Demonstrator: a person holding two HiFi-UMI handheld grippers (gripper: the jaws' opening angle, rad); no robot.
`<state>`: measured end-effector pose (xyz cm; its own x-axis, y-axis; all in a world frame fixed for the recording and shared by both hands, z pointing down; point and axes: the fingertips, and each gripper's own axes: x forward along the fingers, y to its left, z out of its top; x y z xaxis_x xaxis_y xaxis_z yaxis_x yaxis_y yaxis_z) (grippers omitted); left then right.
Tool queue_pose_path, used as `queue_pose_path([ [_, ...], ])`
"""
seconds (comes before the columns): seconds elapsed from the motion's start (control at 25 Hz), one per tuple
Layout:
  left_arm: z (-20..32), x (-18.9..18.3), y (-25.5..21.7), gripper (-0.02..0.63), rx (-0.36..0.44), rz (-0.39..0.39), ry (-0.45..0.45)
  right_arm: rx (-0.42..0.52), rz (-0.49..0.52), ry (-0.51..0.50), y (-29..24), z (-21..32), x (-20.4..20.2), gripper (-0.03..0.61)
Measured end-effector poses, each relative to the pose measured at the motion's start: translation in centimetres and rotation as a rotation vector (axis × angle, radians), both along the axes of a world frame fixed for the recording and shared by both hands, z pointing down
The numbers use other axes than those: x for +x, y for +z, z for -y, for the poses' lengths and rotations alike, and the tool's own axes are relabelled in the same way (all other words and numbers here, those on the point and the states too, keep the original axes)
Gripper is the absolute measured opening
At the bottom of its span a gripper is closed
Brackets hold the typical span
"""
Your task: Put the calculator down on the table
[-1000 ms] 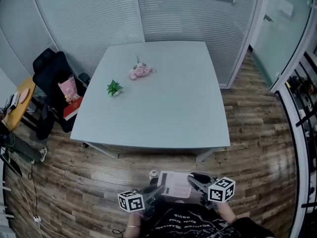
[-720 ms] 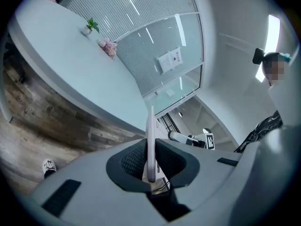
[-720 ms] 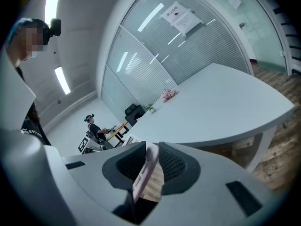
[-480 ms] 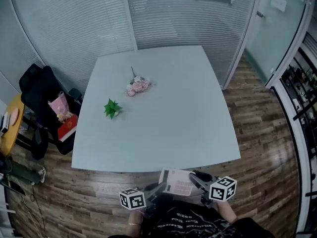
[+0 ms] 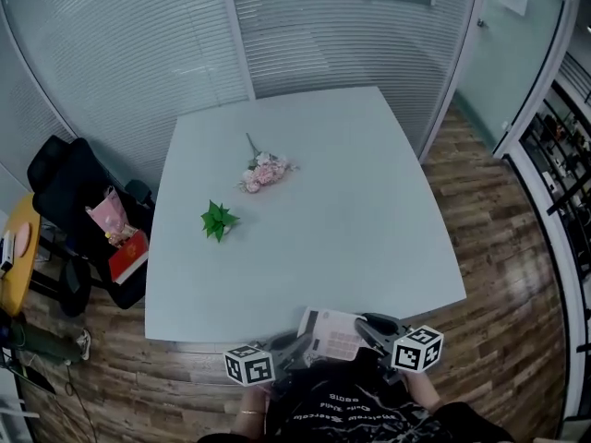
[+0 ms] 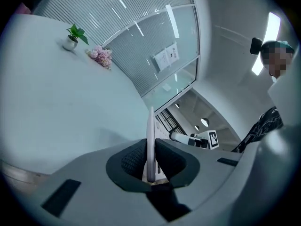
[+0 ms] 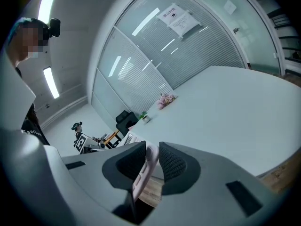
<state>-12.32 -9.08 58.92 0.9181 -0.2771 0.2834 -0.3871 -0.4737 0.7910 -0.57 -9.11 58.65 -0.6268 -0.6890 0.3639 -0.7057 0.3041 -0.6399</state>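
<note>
The big pale grey square table [image 5: 305,210] is mostly bare on my side, so there is lots of room to set something down. My left tool [image 6: 149,160] and right tool [image 7: 149,166] are each nearly closed, pinching one side edge of the flat white plastic calculator [image 5: 332,334]. I think two grips keep it level. It hangs between them at the table's near edge, and I think it is not resting yet. The little green plant [image 5: 218,220] and pink flower bunch [image 5: 265,172] sit well away.
</note>
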Motion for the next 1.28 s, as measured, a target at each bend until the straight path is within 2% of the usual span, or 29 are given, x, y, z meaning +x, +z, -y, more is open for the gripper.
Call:
queue_pose_path([
  [0.44, 2.4, -1.2, 0.6, 0.069, -0.034, 0.030, -0.041, -0.042, -0.006, -0.046, 0.5, 2.9, -1.2, 0.097],
  [0.6, 3.6, -0.8, 0.5, 0.069, -0.026, 0.045, -0.069, -0.051, -0.010, -0.082, 0.7, 4.2, -0.8, 0.097],
  [0.8, 5.2, -0.1, 0.8, 0.074, -0.041, 0.117, -0.092, -0.073, -0.035, -0.133, 0.7, 6.0, -0.2, 0.097],
  [0.96, 6.7, 0.5, 0.8, 0.075, -0.055, 0.115, -0.120, -0.083, -0.029, -0.148, 0.7, 7.3, 0.5, 0.095],
  [1.12, 8.9, 1.8, 1.1, 0.077, -0.061, 0.154, -0.080, -0.084, -0.042, -0.105, 0.9, 9.2, 1.9, 0.095],
  [1.28, 11.4, 3.4, 0.4, 0.083, -0.019, 0.194, -0.045, -0.074, -0.059, -0.092, 0.5, 11.1, 3.4, 0.095],
])
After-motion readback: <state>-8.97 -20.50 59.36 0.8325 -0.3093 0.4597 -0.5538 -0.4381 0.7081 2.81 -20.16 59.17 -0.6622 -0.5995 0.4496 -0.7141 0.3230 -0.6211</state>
